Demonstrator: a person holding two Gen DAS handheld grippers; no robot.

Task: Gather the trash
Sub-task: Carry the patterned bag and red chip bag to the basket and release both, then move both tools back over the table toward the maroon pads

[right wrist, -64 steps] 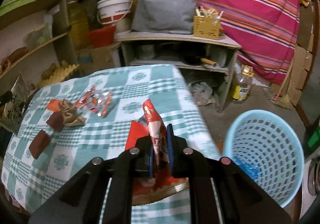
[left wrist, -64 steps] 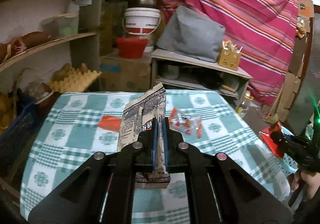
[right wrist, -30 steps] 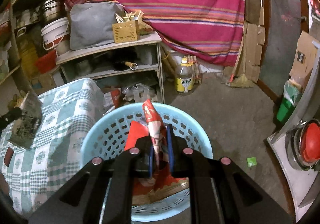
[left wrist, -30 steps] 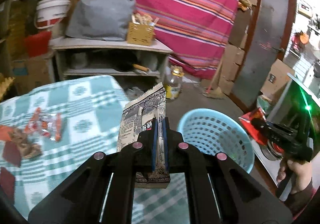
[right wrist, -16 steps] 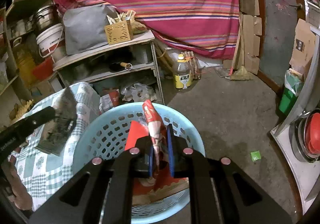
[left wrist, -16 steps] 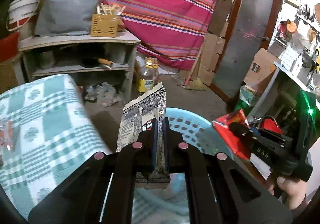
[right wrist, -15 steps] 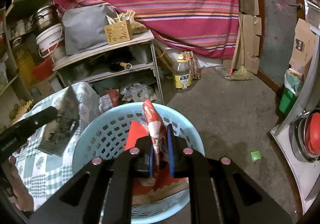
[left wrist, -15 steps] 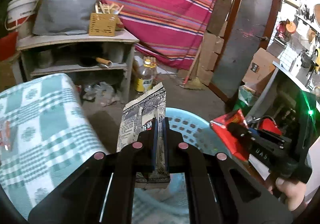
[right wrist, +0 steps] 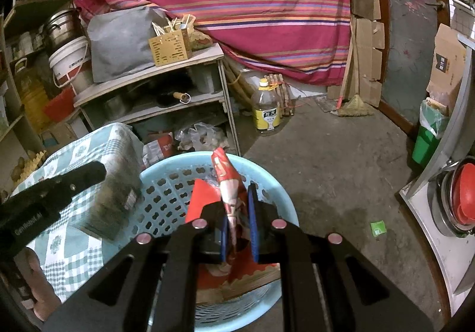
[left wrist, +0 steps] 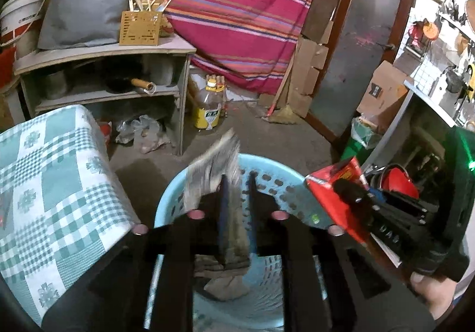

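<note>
A light blue plastic basket (left wrist: 285,183) stands on the floor beside the table; it also shows in the right wrist view (right wrist: 166,183). My left gripper (left wrist: 236,213) is over the basket with its jaws parted, and the grey printed wrapper (left wrist: 213,171) is blurred and slipping between them. It shows as a dark packet (right wrist: 115,198) in the right wrist view. My right gripper (right wrist: 237,231) is over the basket, jaws slightly parted, with the red snack wrapper (right wrist: 228,183) loose between them. It also shows in the left wrist view (left wrist: 335,192).
The table with the green checked cloth (left wrist: 50,183) is at the left of the basket. A shelf unit (right wrist: 166,88) and an oil bottle (right wrist: 266,112) stand behind. A green bin (right wrist: 427,139) and metal cabinet are at the right.
Both grippers have swung from the table to above the basket. Both pairs of jaws have just parted, and the grey wrapper is starting to drop.
</note>
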